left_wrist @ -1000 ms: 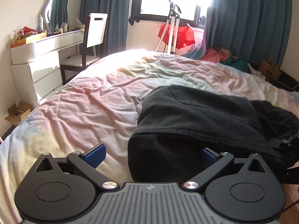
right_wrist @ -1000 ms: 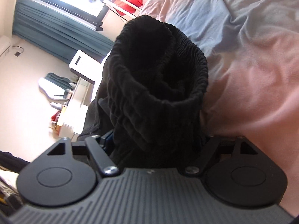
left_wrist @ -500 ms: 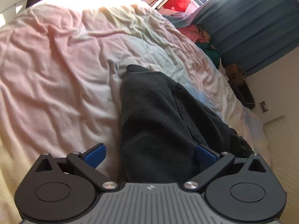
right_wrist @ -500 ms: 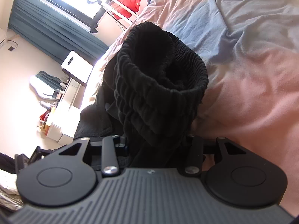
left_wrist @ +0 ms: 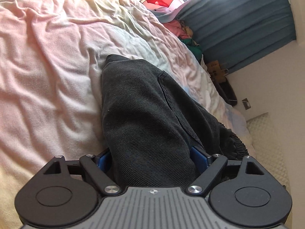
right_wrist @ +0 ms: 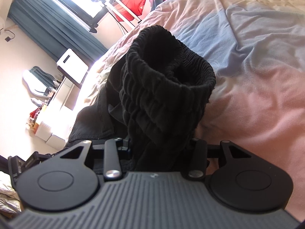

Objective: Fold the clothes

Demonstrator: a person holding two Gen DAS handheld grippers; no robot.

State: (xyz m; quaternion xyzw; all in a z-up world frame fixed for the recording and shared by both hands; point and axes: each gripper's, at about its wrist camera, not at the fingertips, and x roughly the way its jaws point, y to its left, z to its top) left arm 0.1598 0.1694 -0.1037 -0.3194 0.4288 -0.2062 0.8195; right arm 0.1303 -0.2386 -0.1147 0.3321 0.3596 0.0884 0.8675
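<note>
Black trousers lie folded on the pastel bedsheet. In the left wrist view my left gripper straddles the near folded end. Its jaws are closing, and both blue pads touch the thick fabric between them. In the right wrist view the gathered elastic waistband stands up in a bunched ring. My right gripper is shut on the fabric just below it, a little above the sheet.
A red garment hangs on a drying rack by the bright window. Loose clothes are piled at the bed's far edge under teal curtains. A white dresser and chair stand beside the bed, a quilted pillow at its head.
My left gripper swung down and rolled over the trousers' end, then its jaws narrowed onto the fabric. My right jaws closed on the waistband bunch and lifted it slightly.
</note>
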